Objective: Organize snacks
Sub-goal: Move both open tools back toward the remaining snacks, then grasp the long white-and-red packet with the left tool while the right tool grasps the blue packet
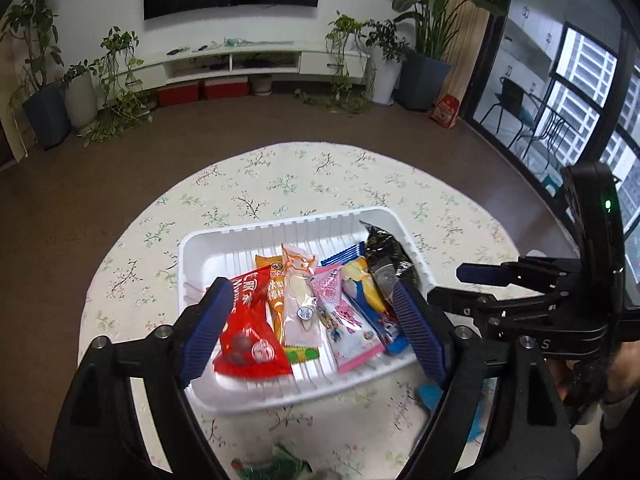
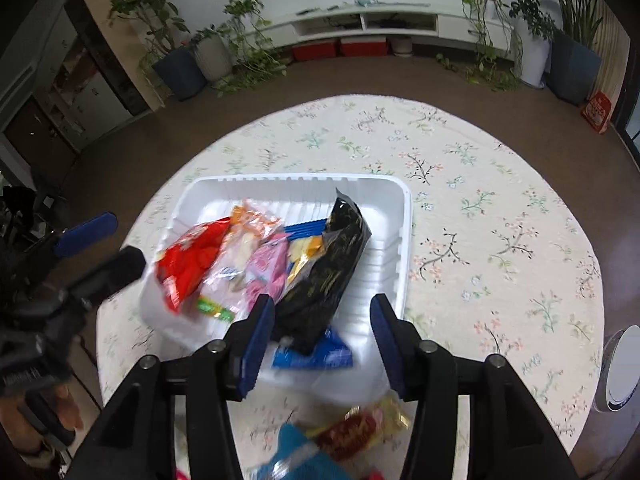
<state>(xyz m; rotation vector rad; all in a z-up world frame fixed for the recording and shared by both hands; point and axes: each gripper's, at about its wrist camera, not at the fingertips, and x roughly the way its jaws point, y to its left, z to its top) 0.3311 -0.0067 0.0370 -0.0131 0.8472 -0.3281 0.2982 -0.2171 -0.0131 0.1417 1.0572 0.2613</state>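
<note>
Both grippers, left gripper [image 1: 312, 320] and right gripper [image 2: 322, 344], hover jaws apart over the white tray [image 1: 280, 226]; bare counter [image 2: 480, 220] lies right. Only the right wrist shows the red-gold packet [image 2: 360, 430].

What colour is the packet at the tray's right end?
Black with gold print, lying in the white tray; right wrist view shows it best.

Both wrist cameras look steeply down from close above the round table [image 1: 280, 184], facing the far TV wall. The left view hangs over the white tray's [image 1: 208, 240] near left side, the right view over its near right. Both share the tray [image 2: 396, 208] and floral cloth.
</note>
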